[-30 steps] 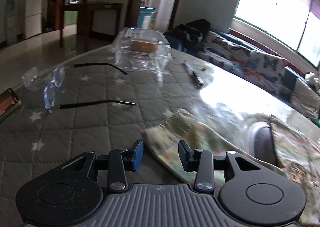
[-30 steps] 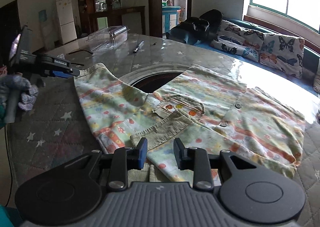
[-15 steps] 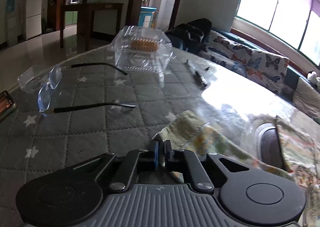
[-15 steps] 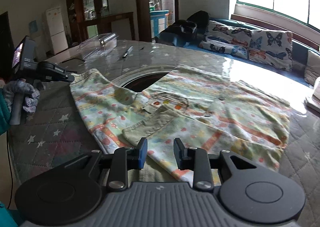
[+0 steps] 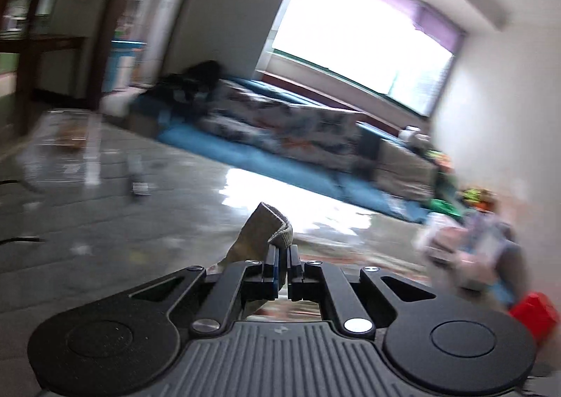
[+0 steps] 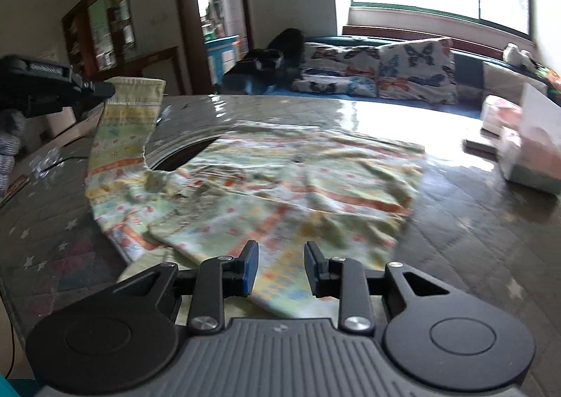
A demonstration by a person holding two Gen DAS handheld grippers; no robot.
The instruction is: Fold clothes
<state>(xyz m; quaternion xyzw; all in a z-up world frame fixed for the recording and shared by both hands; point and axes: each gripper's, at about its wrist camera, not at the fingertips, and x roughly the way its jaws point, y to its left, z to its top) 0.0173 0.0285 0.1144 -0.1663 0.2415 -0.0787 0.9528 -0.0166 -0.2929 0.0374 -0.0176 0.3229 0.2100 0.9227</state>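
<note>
A small patterned shirt (image 6: 280, 186) lies spread on the quilted table cover (image 6: 52, 221). Its left sleeve (image 6: 122, 130) is lifted off the table and hangs tilted. My left gripper (image 6: 105, 90) is shut on the sleeve's ribbed cuff. In the blurred left wrist view the cuff (image 5: 266, 225) sticks up between the closed fingers of the left gripper (image 5: 283, 250). My right gripper (image 6: 281, 257) stands open just above the shirt's near hem. Cloth shows under the gap, but the pads do not press on it.
A round dark opening (image 6: 182, 155) in the table shows beside the lifted sleeve. Boxes and packets (image 6: 526, 137) stand at the table's right edge. A sofa with butterfly cushions (image 6: 385, 71) runs behind the table. A clear plastic container (image 5: 66, 137) sits far left, and a gloved hand (image 6: 10, 137) holds the left gripper.
The left gripper shut on the sleeve cuff, then rose and swung right, pulling the sleeve up off the table. The right gripper slid along the shirt's near edge, still open.
</note>
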